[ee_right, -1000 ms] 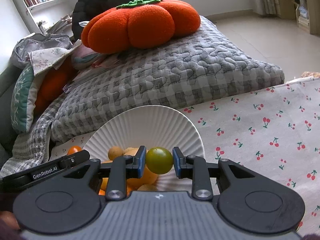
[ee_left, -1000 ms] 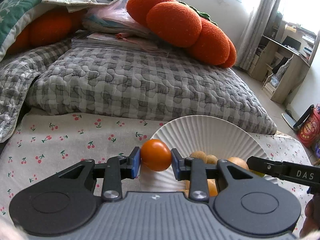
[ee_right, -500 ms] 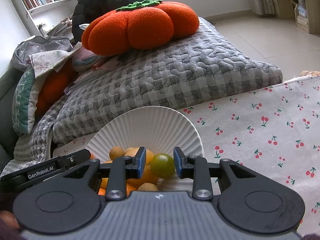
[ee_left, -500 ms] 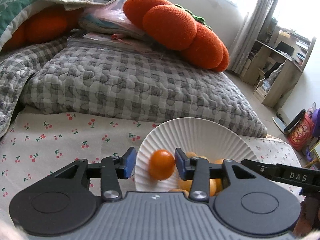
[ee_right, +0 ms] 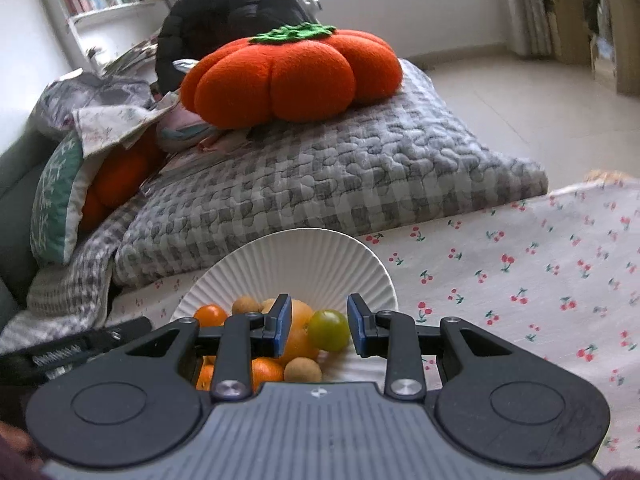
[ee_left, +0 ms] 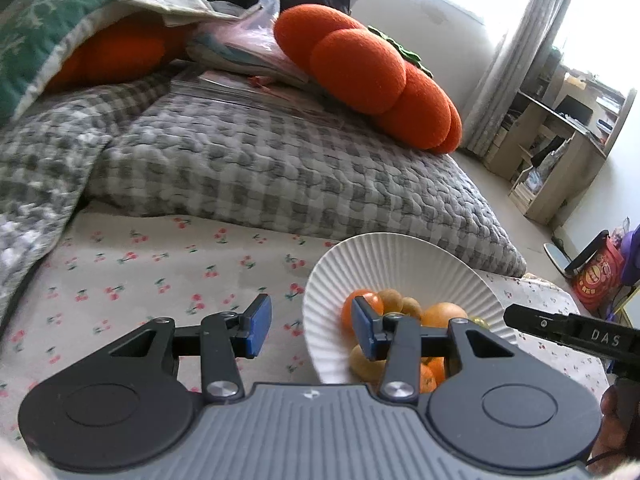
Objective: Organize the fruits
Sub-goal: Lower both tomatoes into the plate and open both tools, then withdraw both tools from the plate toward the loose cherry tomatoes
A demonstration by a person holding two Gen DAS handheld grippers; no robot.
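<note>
Fruit sorting, both wrist views. The left gripper (ee_left: 311,326) stands with its jaws apart and nothing between them, having just been opening; the orange tomato (ee_left: 360,308) it faces lies in the white ribbed plate (ee_left: 400,256), just behind the right-hand pad. The right gripper (ee_right: 319,325) also has its jaws apart; the green tomato (ee_right: 329,330) sits between them, nearer the right pad, with a visible gap on the left side, and appears to rest among the other fruit. The plate also holds oranges (ee_right: 298,332) and small brown longan-like fruits (ee_right: 303,370), piled at its near side. These fruits are judged light, round and smooth-skinned, so they are likely to roll; the tomatoes are soft and bruise under a hard squeeze, so a gentle hold across the widest part suits them. The plate looks rigid and breakable. It rests on a cherry-print cloth (ee_right: 520,280) over a soft-looking surface. Behind lie a grey quilted blanket (ee_right: 340,176) and a pumpkin-shaped cushion (ee_right: 296,72); shelves and bare floor stand farther off.
</note>
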